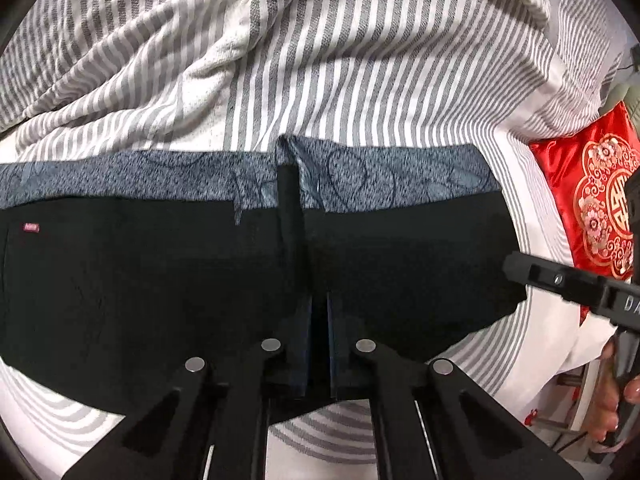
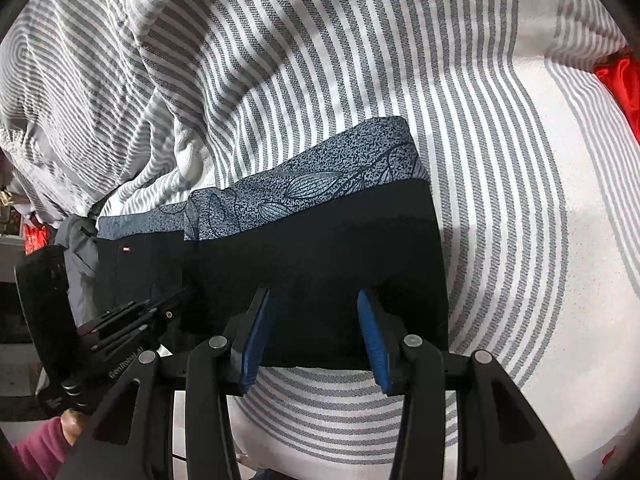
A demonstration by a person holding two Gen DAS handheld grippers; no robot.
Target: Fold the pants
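Black pants (image 1: 160,280) with a blue-grey leaf-patterned band (image 1: 160,176) lie flat on a grey-and-white striped bed cover (image 1: 360,60). A small red label (image 1: 31,228) sits near their left end. My left gripper (image 1: 319,312) hovers over the pants' near edge, its blue pads only a narrow gap apart with nothing between them. In the right wrist view the pants (image 2: 320,248) lie ahead, and my right gripper (image 2: 314,304) is open over their near right edge. The right gripper also shows in the left wrist view (image 1: 560,280).
The striped cover is bunched into folds at the back left (image 1: 120,60). A red embroidered cushion (image 1: 592,192) lies at the right edge of the bed. Grey clothing (image 2: 80,248) lies past the pants' left end. The left gripper's body (image 2: 120,320) is close on the left.
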